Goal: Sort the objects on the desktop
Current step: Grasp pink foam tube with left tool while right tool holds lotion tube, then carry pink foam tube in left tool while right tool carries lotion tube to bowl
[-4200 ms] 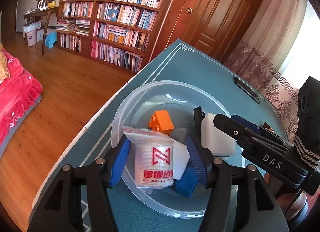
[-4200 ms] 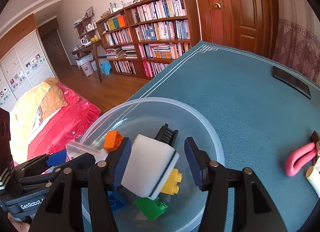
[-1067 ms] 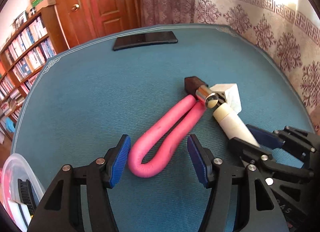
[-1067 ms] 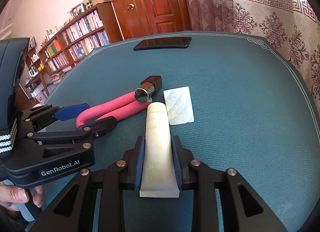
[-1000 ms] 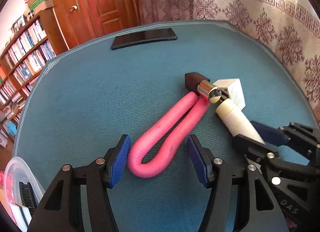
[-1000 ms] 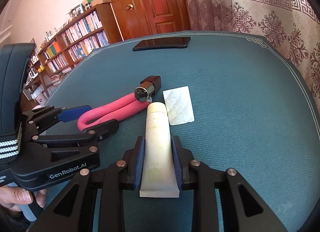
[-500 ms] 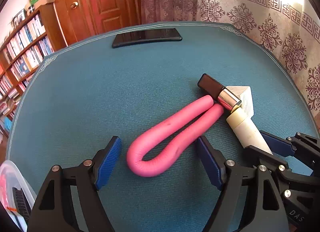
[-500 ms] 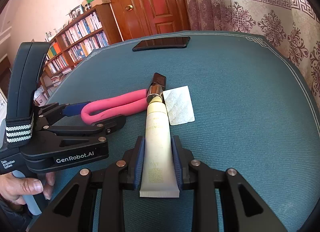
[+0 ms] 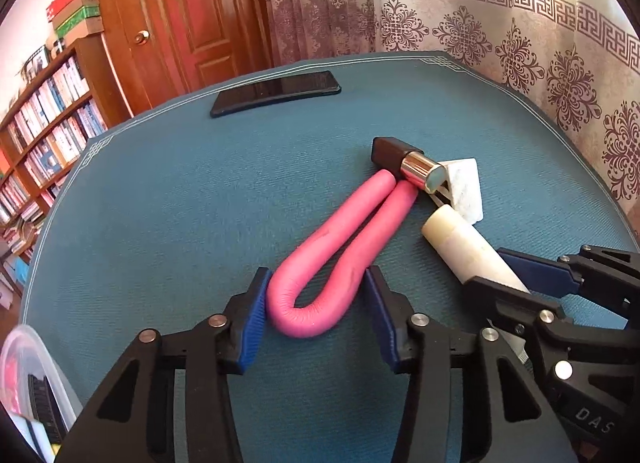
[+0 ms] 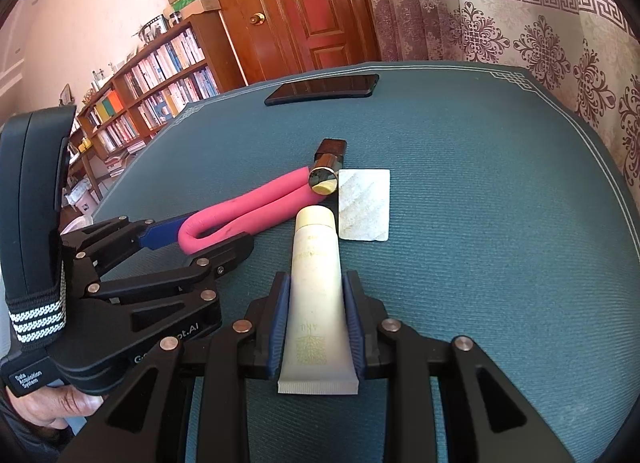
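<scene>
Risk of snagging: my left tool (image 9: 316, 305), jaws just closing around the pink foam loop's (image 9: 340, 255) bend on the worktop (image 9: 180, 203), may drag the touching lipstick (image 9: 408, 165); my right tool (image 10: 316, 327) grips the cream tube (image 10: 316, 295).

On the table (image 9: 168, 199) I see the foam loop (image 9: 336, 259) lying left of the tube (image 10: 316, 275), its bend nearest me. The lipstick (image 9: 408, 167) rests across the loop's far ends. A sachet (image 10: 364, 203) lies right of the lipstick, beyond the tube's cap. The phone (image 9: 276, 93) sits far back. A tub (image 9: 24, 379) stands at the near left edge.
</scene>
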Available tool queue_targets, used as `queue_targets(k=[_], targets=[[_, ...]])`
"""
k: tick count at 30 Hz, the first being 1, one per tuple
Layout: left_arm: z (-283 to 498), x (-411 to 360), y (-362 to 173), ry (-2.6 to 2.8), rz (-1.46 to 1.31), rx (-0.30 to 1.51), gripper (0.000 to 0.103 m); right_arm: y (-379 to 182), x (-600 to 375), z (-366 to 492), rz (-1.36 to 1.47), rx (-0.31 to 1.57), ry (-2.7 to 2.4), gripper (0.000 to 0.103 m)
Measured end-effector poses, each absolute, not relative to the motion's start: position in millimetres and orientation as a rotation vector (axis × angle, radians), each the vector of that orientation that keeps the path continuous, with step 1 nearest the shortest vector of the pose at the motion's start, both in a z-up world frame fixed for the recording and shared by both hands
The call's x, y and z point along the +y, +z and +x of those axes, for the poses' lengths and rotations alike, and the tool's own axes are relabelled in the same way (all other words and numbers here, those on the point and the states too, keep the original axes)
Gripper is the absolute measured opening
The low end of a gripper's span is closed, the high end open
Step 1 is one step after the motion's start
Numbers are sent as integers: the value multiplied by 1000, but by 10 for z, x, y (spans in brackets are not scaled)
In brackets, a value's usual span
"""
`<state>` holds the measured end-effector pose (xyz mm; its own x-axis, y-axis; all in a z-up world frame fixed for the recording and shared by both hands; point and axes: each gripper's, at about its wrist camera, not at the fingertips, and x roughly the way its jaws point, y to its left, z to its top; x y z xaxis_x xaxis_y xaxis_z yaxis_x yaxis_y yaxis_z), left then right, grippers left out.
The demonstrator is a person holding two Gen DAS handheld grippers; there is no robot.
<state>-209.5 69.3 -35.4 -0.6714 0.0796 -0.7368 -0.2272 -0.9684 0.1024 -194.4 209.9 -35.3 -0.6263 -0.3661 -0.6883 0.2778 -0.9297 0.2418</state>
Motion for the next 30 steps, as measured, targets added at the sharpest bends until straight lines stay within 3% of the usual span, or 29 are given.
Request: queue_targets(k=[30], targets=[[-1168,-202,276,3026,-1075,-20,46,-255,2089,-1816,1015,-190,-2574,30]])
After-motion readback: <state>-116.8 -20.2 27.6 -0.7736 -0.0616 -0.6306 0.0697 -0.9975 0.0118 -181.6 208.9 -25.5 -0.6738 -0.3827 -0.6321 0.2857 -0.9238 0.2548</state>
